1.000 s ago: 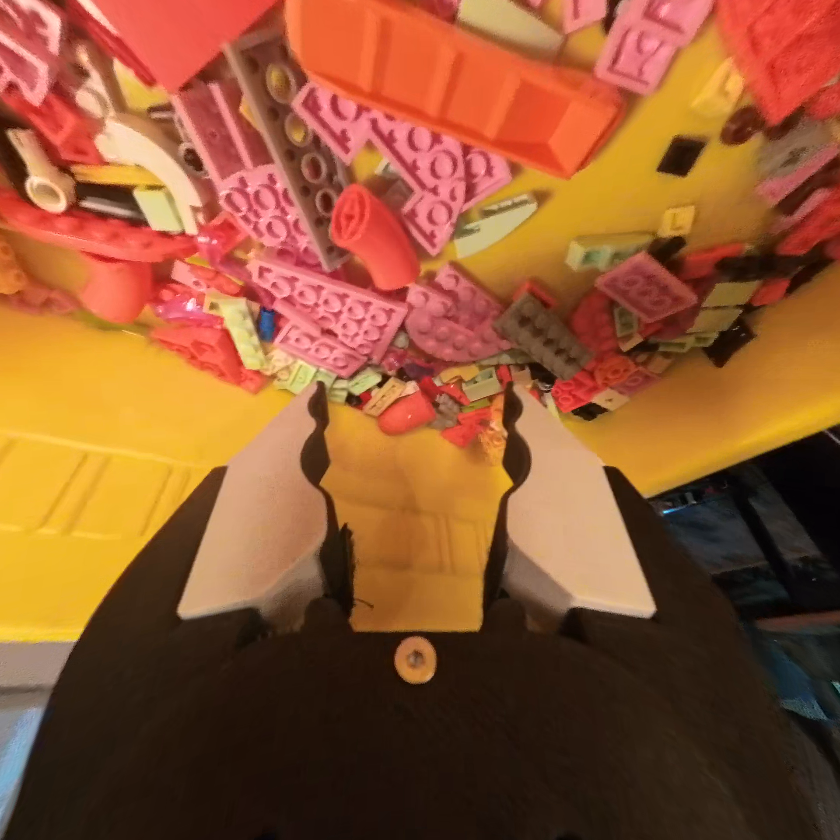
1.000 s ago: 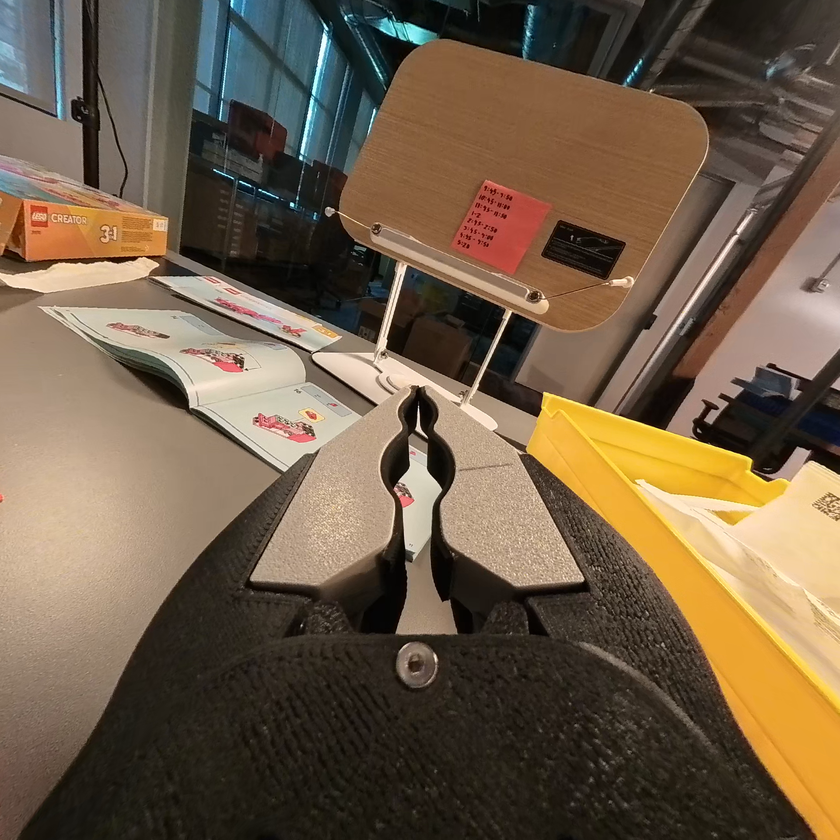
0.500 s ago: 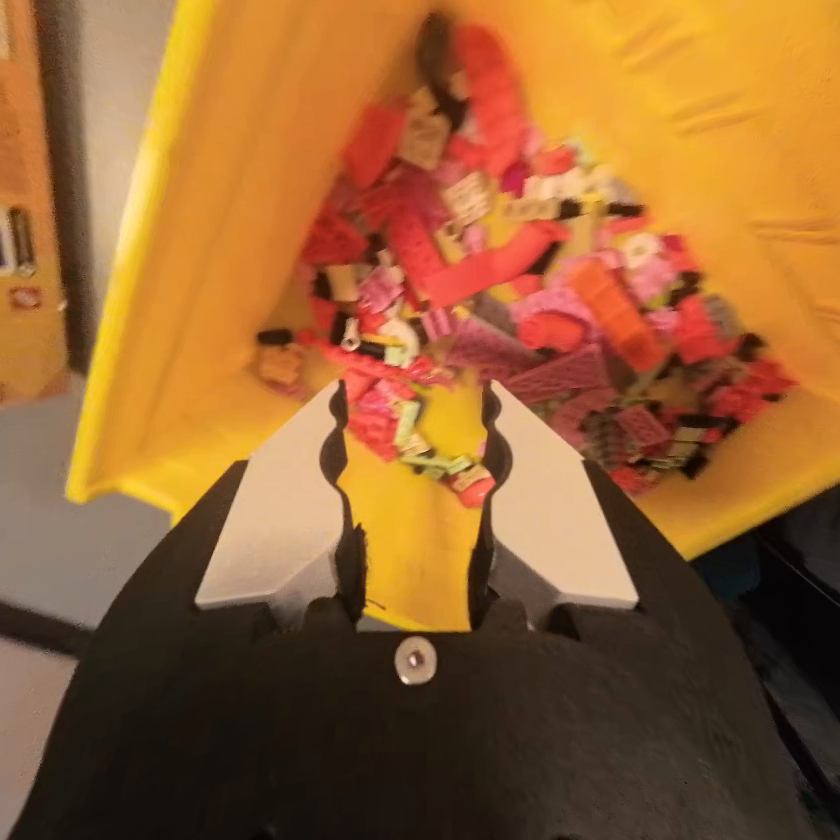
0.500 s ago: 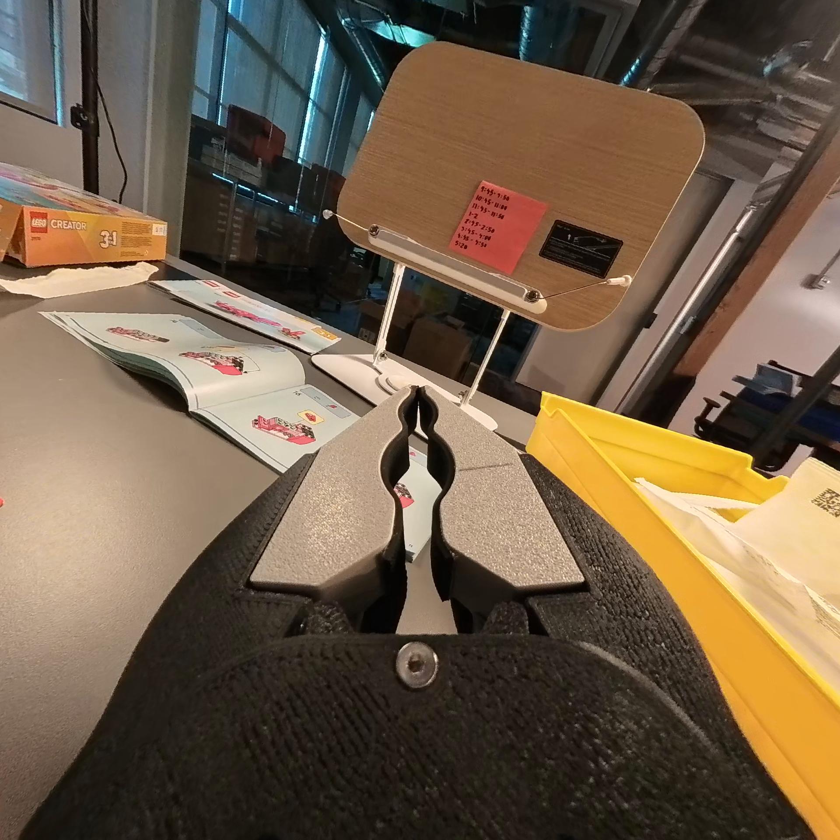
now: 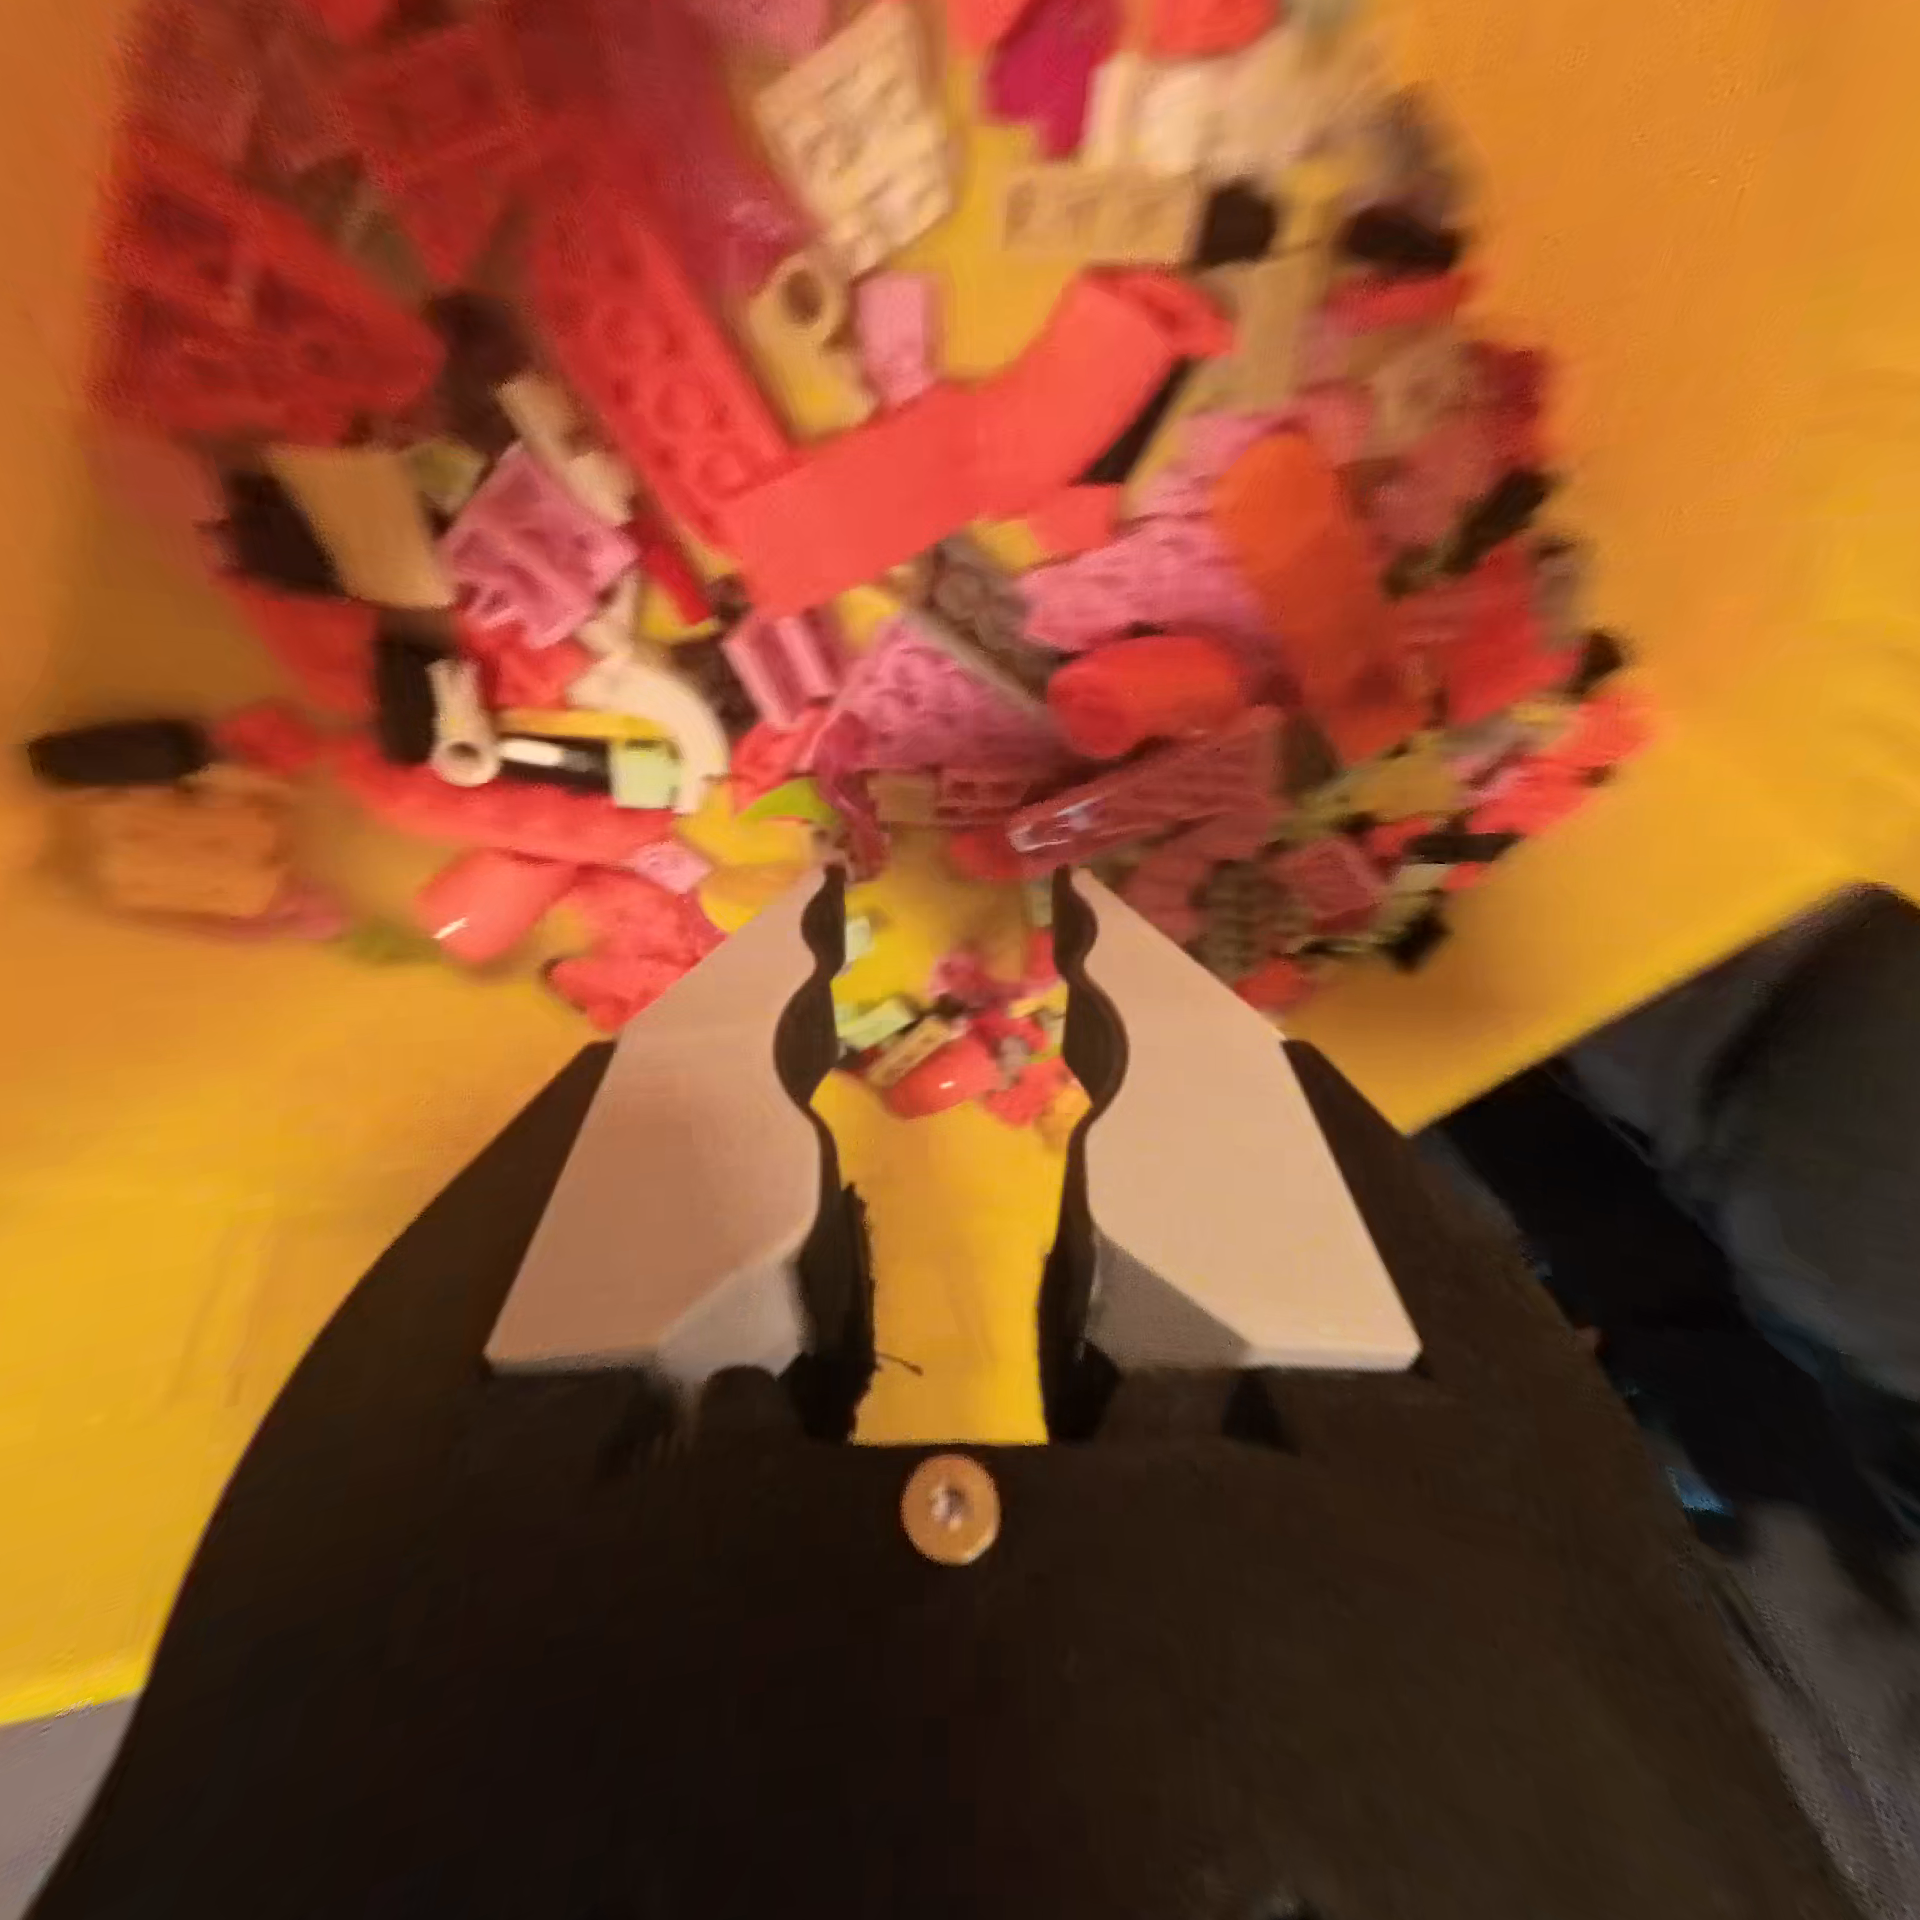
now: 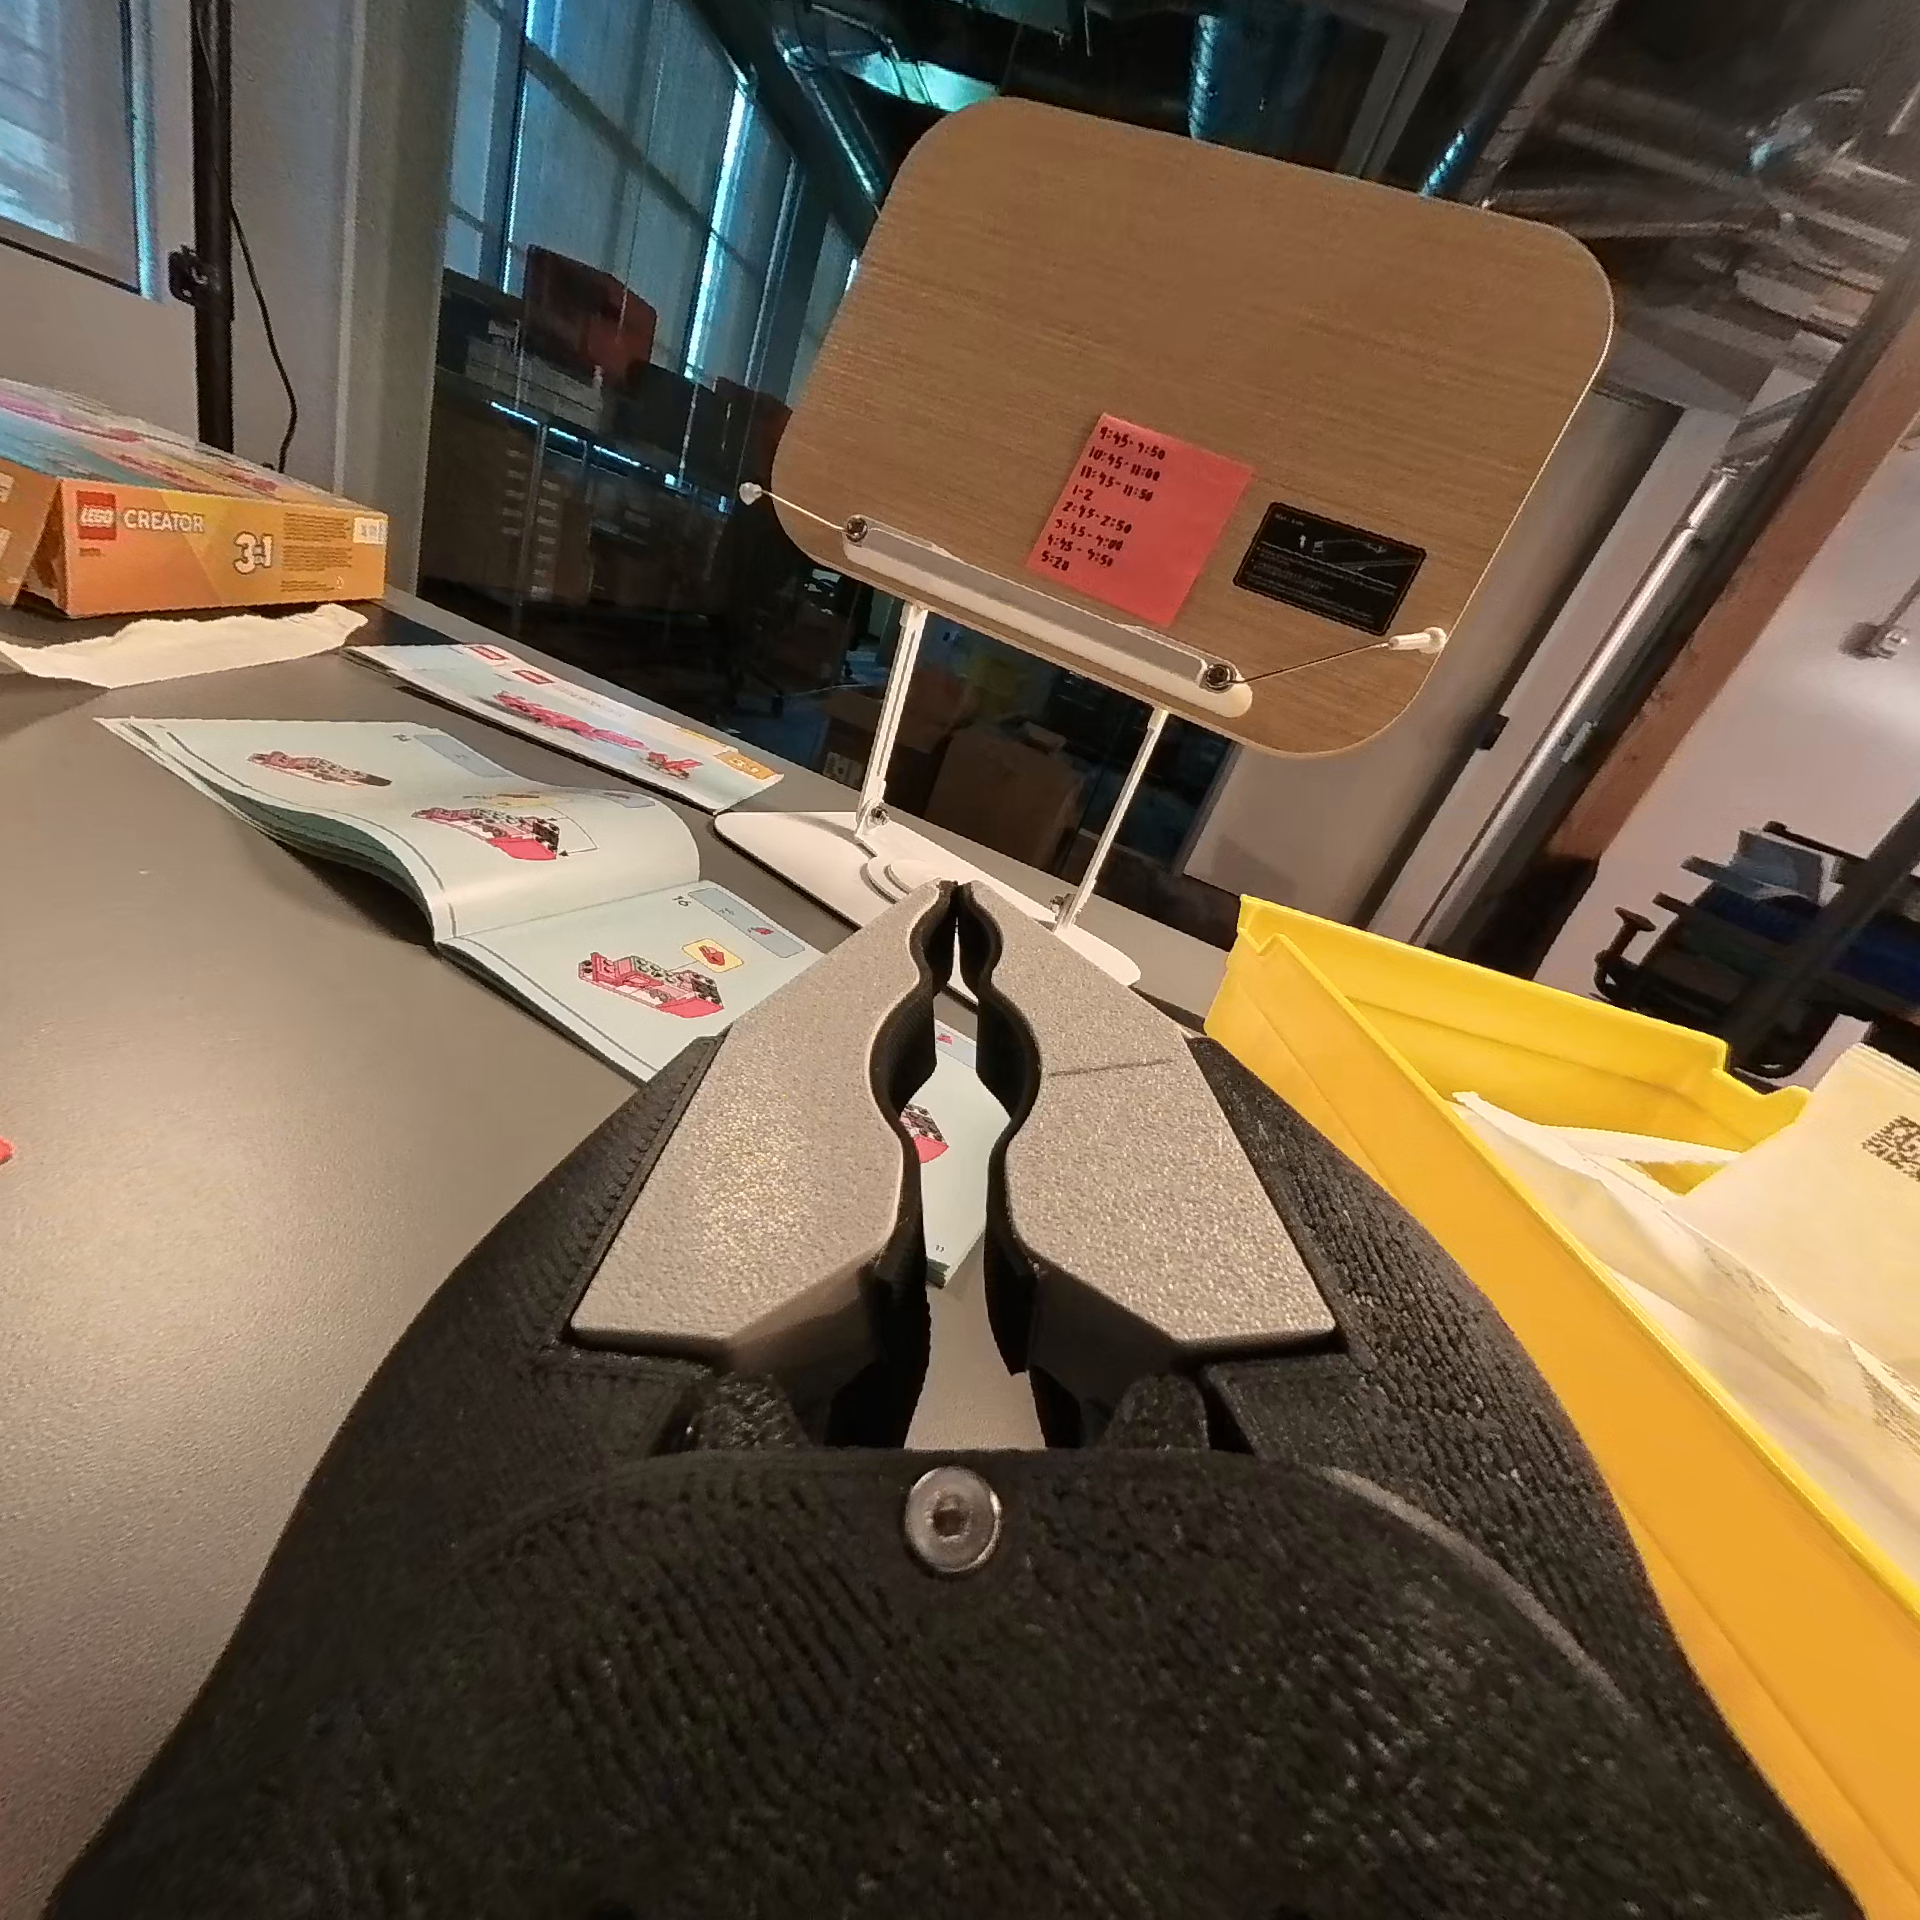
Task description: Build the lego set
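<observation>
My left gripper (image 5: 951, 883) is open, its jaws partly closed with only air between the pads. It hangs over a yellow bin (image 5: 260, 1143) that holds a pile of red, pink, grey and pale green toy bricks (image 5: 935, 520). The view is blurred by motion. Small loose pieces, among them a rounded red one (image 5: 940, 1075), show in the gap between the fingers but lie below on the bin floor. My right gripper (image 6: 951, 896) is shut with nothing between its pads, low over a dark table (image 6: 208, 1143), above an open instruction booklet (image 6: 499, 842).
A wooden book stand (image 6: 1195, 416) on a white base stands ahead of the right gripper. A second yellow bin (image 6: 1455, 1091) with white paper bags (image 6: 1714, 1247) is at the right. A second booklet (image 6: 582, 717), an orange box (image 6: 208, 540) and a white paper scrap (image 6: 177, 644) lie at the left. One gripper's finger ends stand about 45 cm off the other's.
The left gripper's jaws have narrowed steadily on nothing. It pulled back from the brick pile and turned, then came closer again. The right gripper has stayed shut and still.
</observation>
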`<state>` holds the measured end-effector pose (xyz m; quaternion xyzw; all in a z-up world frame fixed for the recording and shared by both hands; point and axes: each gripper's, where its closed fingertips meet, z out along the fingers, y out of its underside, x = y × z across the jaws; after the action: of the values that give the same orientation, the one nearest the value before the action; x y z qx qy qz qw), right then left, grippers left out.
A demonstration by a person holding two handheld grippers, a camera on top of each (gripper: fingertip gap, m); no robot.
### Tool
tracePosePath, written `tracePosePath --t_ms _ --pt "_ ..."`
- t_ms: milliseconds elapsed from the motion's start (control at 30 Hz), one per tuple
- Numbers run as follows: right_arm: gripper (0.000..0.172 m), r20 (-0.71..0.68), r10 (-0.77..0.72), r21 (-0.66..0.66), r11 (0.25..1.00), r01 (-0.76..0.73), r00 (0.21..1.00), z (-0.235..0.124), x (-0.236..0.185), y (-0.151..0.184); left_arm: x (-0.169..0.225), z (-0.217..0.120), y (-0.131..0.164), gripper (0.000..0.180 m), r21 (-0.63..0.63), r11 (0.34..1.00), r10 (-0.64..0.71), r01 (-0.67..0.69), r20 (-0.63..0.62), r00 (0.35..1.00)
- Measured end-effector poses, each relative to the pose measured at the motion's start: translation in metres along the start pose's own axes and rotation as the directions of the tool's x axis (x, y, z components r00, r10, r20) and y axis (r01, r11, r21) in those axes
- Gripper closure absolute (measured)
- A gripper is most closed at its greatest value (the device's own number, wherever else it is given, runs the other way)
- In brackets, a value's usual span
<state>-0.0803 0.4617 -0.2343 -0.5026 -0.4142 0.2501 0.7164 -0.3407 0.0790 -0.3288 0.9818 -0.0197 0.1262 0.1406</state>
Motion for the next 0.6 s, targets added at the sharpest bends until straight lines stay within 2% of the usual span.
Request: tracePosePath --t_ms 33,100,133,267,600 --pt "0.172 0.000 0.001 0.000 1.000 -0.001 1.000 0.000 0.000 0.000 0.003 -0.003 -0.002 0.141 0.027 1.000 -0.007 0.007 -0.007 1.000" --pt "0.172 0.000 0.003 0.001 1.000 -0.003 1.000 0.000 0.000 0.000 -0.013 -0.011 0.005 0.141 0.032 0.998 -0.055 0.051 0.113 0.992" --pt "0.172 -0.001 0.003 0.001 1.000 -0.003 1.000 0.000 0.000 0.000 -0.022 -0.015 0.011 0.142 0.023 0.997 -0.078 0.075 0.174 0.982" --pt "0.172 0.001 0.004 0.002 1.000 -0.004 1.000 0.001 0.000 0.000 -0.037 -0.013 0.033 0.146 -0.064 0.988 -0.117 0.139 0.276 0.954" --pt "0.172 0.003 0.008 0.005 1.000 -0.008 1.000 0.000 0.000 -0.001 -0.045 0.001 0.036 0.151 -0.147 0.971 -0.136 0.190 0.314 0.940"
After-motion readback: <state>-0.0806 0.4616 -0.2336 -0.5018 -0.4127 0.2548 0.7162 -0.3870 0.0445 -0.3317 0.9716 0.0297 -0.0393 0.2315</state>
